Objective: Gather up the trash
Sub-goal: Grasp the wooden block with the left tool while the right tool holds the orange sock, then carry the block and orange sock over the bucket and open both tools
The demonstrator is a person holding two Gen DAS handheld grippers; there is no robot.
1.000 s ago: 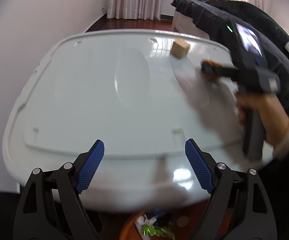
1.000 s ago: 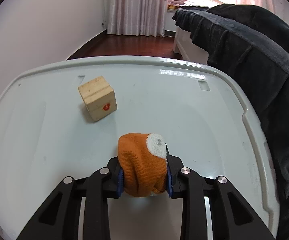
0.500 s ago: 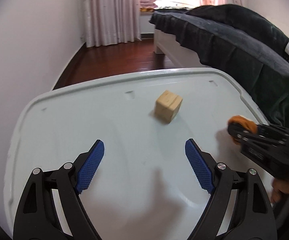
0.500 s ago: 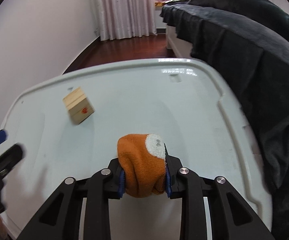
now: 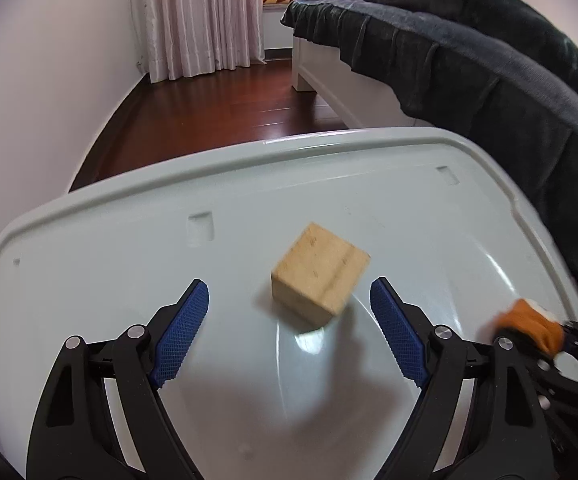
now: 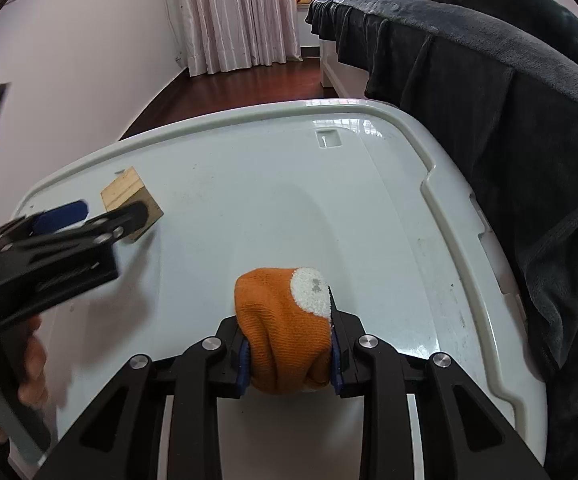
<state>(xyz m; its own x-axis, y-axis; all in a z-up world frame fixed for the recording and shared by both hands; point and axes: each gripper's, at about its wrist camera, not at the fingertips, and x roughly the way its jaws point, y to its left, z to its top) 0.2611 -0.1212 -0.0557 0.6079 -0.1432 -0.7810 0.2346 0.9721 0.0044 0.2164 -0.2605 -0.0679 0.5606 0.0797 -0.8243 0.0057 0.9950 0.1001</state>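
Observation:
A wooden cube (image 5: 321,274) sits on the pale plastic lid (image 5: 109,248), just ahead of my left gripper (image 5: 289,300), whose blue pads stand wide open to either side of it without touching. My right gripper (image 6: 287,354) is shut on a rolled orange sock with a white patch (image 6: 285,320), held above the lid (image 6: 369,208). In the right wrist view the cube (image 6: 131,196) lies at the left, partly behind the left gripper (image 6: 89,216). The left wrist view shows the sock (image 5: 533,326) at its right edge.
A bed draped with a dark blanket (image 6: 489,80) runs along the lid's right side. Dark wooden floor (image 5: 217,104) and pink curtains (image 5: 201,16) lie beyond the far edge. A white wall (image 6: 69,60) stands to the left. A hand (image 6: 29,368) grips the left tool.
My left gripper has moved forward over the lid until the cube sits just ahead of its open pads. The right gripper shifted slightly and rolled, still gripping the sock.

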